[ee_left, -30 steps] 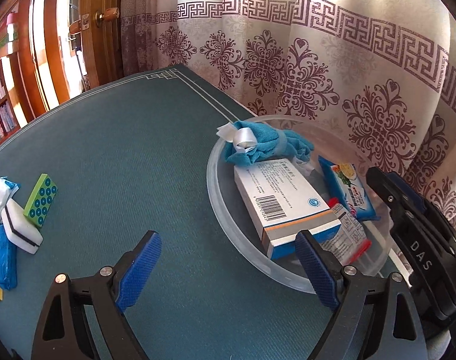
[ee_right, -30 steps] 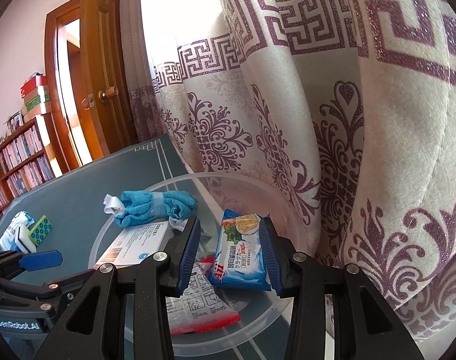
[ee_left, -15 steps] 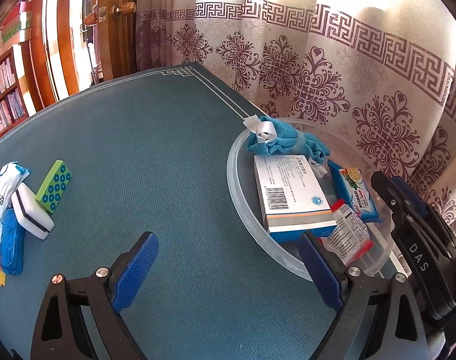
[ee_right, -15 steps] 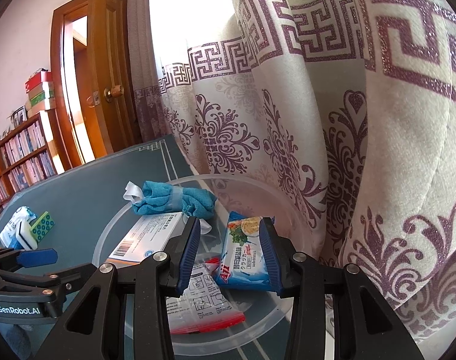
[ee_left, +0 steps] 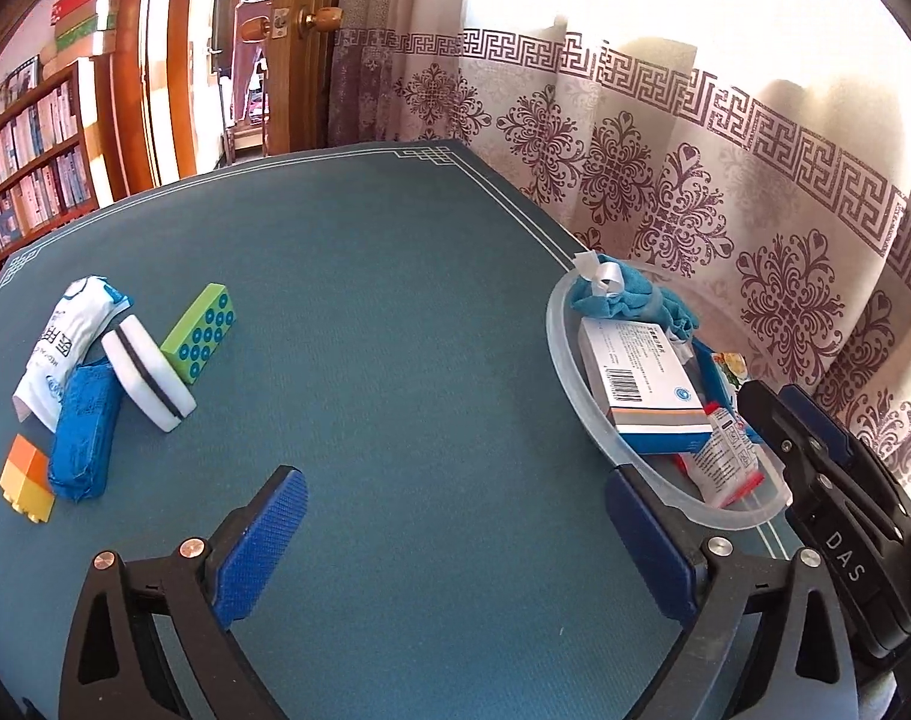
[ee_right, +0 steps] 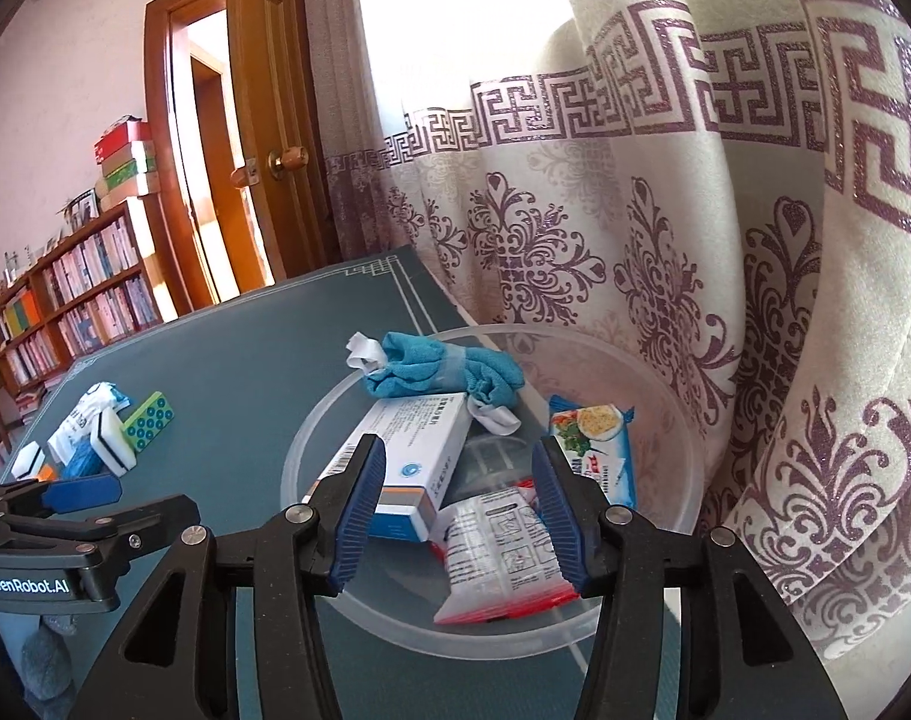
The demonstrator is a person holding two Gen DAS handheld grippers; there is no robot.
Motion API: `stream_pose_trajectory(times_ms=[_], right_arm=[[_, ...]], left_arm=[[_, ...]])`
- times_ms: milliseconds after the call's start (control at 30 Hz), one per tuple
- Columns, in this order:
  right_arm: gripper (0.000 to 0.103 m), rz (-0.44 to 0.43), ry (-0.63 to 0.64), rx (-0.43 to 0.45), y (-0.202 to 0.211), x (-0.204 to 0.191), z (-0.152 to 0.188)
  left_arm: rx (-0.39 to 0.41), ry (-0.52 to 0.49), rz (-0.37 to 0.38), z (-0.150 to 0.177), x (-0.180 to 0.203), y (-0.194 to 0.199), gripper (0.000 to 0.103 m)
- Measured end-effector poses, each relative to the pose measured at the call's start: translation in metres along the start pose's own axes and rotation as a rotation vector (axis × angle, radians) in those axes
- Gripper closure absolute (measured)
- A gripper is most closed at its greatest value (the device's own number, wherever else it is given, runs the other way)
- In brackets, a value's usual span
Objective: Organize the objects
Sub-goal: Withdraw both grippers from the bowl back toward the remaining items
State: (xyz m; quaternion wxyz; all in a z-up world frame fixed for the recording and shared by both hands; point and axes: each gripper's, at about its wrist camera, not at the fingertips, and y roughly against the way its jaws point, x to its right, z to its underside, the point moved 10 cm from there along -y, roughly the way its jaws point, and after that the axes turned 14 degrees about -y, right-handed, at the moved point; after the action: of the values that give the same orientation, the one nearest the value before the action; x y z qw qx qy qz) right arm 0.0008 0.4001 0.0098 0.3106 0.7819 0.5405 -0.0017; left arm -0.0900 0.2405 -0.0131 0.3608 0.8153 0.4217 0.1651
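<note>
**Bowl partly filled, jaws empty**

The right gripper (ee_left: pixel 815 462) hides part of the clear bowl (ee_right: pixel 311 438). Inside lie a blue cloth (ee_right: pixel 437 369), medicine box (ee_right: pixel 413 450), noodle packet (ee_right: pixel 599 444) and red-edged sachet (ee_right: pixel 497 558). Both grippers' jaws are opening, holding nothing; left gripper (ee_left: pixel 455 546) over bare tabletop (ee_left: pixel 395 330). Loose items (ee_left: pixel 125 372) wait far left.

The table (ee_left: pixel 395 330) carries a matt, fine-textured teal mat. The bowl (ee_right: pixel 311 438) at far right is translucent, frosted plastic with a smooth rim. Inside it: a soft blue cloth (ee_right: pixel 431 369), a matt cardboard box (ee_right: pixel 419 444) and 2 glossy film packets (ee_right: pixel 497 558). At left, a white sponge (ee_left: pixel 146 381) looks porous. Gripper pads (ee_left: pixel 260 543) are ribbed blue rubber on black plastic with metal screws. The curtain (ee_right: pixel 665 228) is woven cloth with glittery print.
</note>
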Motion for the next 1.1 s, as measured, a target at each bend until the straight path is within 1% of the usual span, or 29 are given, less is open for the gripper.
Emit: stream_pose_trajectory(times_ms=[167,333,500,633,733,900,1100], right_arm=[[0.047,-0.066,0.01,-0.064,-0.003,-0.028,0.015],[0.047,-0.12,0.04,-0.111,-0.005,-0.064,0.031],[0.047,-0.174,0.044,-0.176,-0.007,-0.089,0.05],[0.047,-0.184,0.061,-0.201,-0.007,-0.103,0.06],[0.047,-0.193,0.085,-0.209,-0.004,-0.114,0.066],[0.047,-0.21,0.121,-0.231,-0.003,-0.13,0.075],[0.047,-0.223,0.149,-0.263,-0.006,-0.145,0.088]], left_arm=[[0.015,0.032,-0.045,0.01,-0.029,0.013,0.001],[0.013,0.081,-0.094,0.023,-0.062,0.022,0.001],[0.012,0.126,-0.153,0.038,-0.097,0.03,0.001],[0.018,0.162,-0.205,0.048,-0.127,0.038,0.001],[0.023,0.184,-0.265,0.055,-0.154,0.045,0.001],[0.002,0.23,-0.337,0.068,-0.195,0.045,0.001],[0.005,0.246,-0.396,0.076,-0.227,0.047,0.001]])
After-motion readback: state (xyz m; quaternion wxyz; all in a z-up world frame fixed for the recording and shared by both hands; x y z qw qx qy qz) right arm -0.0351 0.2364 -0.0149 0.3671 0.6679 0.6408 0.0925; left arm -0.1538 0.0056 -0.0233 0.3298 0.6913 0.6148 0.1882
